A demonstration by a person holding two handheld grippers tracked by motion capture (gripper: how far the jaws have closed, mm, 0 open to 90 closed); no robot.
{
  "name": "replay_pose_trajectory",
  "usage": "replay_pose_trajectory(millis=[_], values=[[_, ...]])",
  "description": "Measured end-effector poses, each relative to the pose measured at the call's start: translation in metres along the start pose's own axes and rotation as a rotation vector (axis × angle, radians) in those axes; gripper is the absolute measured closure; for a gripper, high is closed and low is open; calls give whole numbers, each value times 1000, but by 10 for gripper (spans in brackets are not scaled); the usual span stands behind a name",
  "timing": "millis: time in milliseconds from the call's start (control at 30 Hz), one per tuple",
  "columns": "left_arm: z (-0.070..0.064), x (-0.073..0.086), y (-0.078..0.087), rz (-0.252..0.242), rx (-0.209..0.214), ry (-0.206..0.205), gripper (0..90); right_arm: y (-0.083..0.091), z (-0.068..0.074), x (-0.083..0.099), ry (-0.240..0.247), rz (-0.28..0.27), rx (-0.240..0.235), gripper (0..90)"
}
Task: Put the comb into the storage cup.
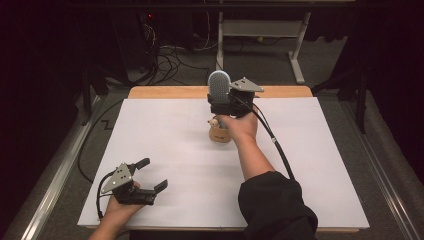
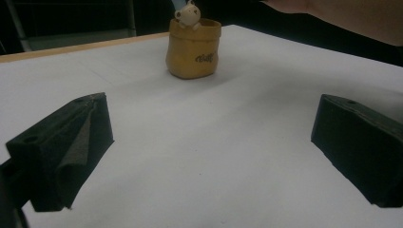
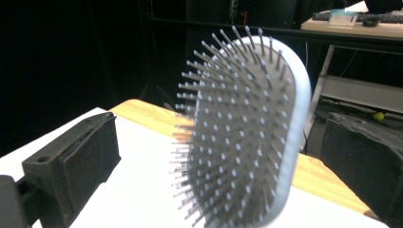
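Hairbrush stands between my right tool's wide jaws, grip unclear; I'd lower its handle straight into the yellow pot. Left tool rests open, empty.

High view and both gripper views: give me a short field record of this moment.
surface: white sheet over wooden table
container: small yellow sack-shaped pot, upright, with white bear figure at its rim
tool: grey oval bristle hairbrush, head up, above the pot
right gripper: at the hairbrush; grip unclear
left gripper: jaws apart, holding nothing, near table corner
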State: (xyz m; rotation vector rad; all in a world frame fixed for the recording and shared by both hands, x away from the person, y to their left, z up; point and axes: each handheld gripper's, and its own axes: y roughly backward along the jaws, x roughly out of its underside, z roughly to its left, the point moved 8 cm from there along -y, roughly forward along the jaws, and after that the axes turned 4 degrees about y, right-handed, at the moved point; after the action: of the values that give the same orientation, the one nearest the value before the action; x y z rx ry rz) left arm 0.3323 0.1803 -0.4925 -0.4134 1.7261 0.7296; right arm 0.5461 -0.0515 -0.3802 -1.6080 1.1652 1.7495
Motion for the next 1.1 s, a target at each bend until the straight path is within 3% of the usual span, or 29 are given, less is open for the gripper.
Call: replay_pose_trajectory(millis=[833, 1100], values=[[0, 1, -5, 22, -14, -18, 11, 53, -1, 24, 9, -7, -29, 0], [1, 0, -4, 13, -22, -18, 11, 66, -3, 52, 3, 23, -37, 0]])
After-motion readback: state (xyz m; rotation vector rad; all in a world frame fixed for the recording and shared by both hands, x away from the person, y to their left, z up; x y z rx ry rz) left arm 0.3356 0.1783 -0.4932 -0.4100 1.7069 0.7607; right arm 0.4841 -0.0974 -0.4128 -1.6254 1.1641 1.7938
